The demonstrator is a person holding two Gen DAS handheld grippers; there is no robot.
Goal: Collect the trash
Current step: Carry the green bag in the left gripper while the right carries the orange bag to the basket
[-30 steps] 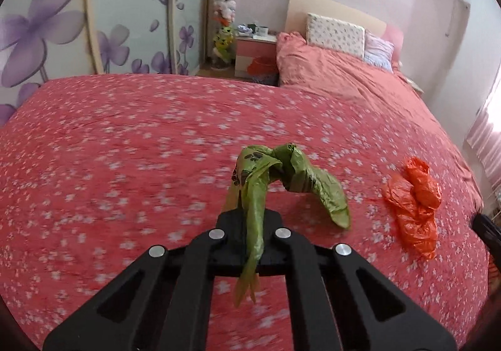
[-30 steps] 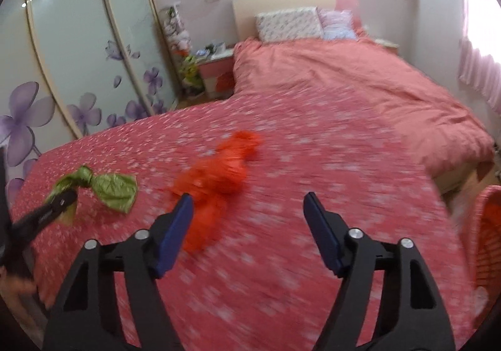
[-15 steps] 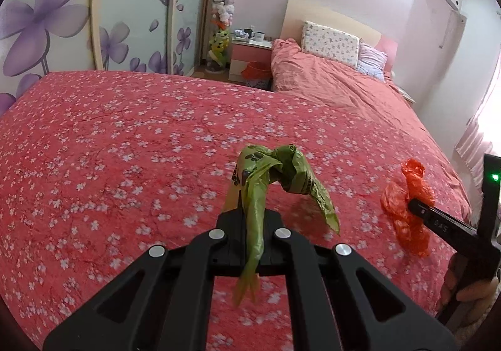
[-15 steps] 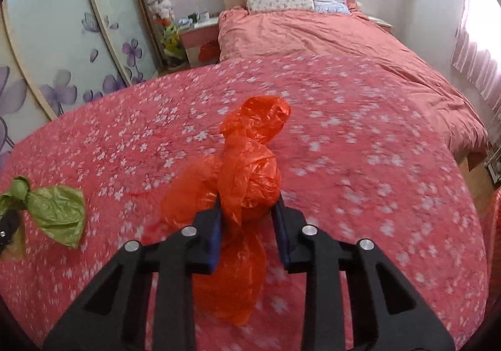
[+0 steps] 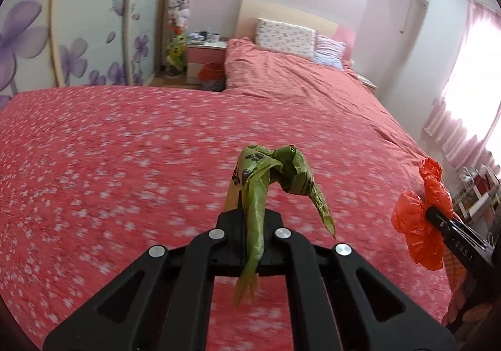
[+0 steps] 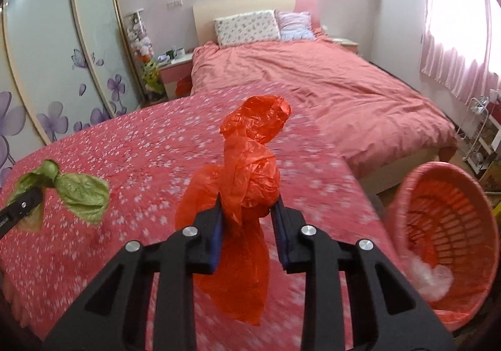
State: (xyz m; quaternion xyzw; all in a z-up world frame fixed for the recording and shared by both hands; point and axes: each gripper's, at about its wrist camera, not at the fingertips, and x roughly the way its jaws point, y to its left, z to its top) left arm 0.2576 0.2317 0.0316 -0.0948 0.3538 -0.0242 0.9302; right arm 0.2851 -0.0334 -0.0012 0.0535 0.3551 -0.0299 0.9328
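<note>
Pinching a knotted green bag, the left gripper is seen with its jaws pressed fully together; the bag is held clear above the flowered red bedspread, its tails draped over the jaws. The right gripper has just been closed on a crumpled orange bag, which is clamped between the blue pads and hangs below them. A pink basket is seen low to the right, beside the bed, with clear plastic inside.
</note>
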